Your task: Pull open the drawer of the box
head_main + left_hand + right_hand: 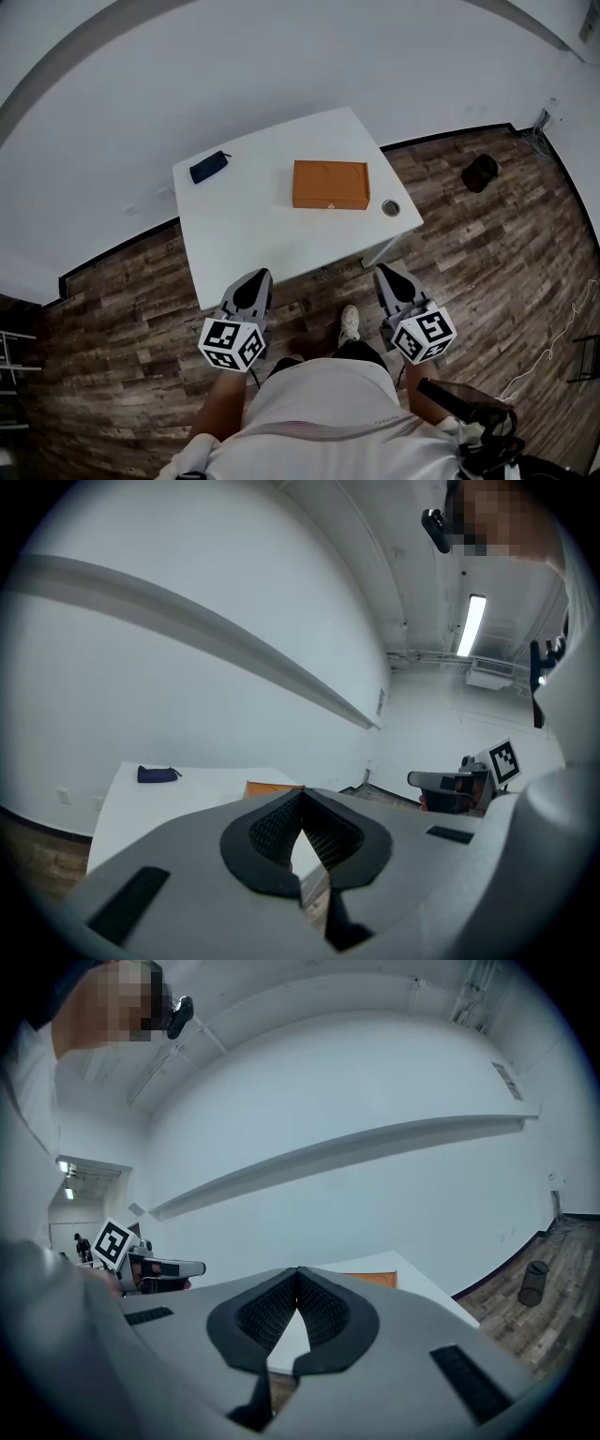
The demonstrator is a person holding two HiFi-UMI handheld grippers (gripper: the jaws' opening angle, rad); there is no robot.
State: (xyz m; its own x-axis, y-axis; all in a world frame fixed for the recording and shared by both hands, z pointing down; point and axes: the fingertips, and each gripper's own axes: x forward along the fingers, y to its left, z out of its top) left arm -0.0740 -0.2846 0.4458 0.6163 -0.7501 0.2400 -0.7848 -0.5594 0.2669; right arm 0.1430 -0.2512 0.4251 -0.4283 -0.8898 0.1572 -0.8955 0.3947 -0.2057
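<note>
Both grippers are closed and empty. The left gripper (255, 281) (300, 793) and the right gripper (389, 279) (298, 1271) each have their pad tips meeting, with nothing between them.

Edges: the left gripper's tip sits at the near edge of the white table (234, 244). The right gripper's tip is just short of that edge, over the wood floor (469, 262) and close to the table's front right leg. The table's far edge is near the wall.

Orange box (330, 185) (370, 1280) lies flat on the tabletop, ahead of both grippers and well apart from them, closer to the right gripper's line than to the left's. It reads as one closed block; which side carries the drawer cannot be told.

Room: bare tabletop between the grippers and the box. Open floor to the right of the right gripper, out to the black bin (480, 172) (532, 1283).

Count:
- 1 table
- 1 box
- 1 dark pouch (209, 166) (157, 774), ahead-left of the left gripper at the far left corner
- 1 small round metal thing (391, 207), ahead of the right gripper, just right of the box near the table's right edge
- 1 bin
- 2 grippers
</note>
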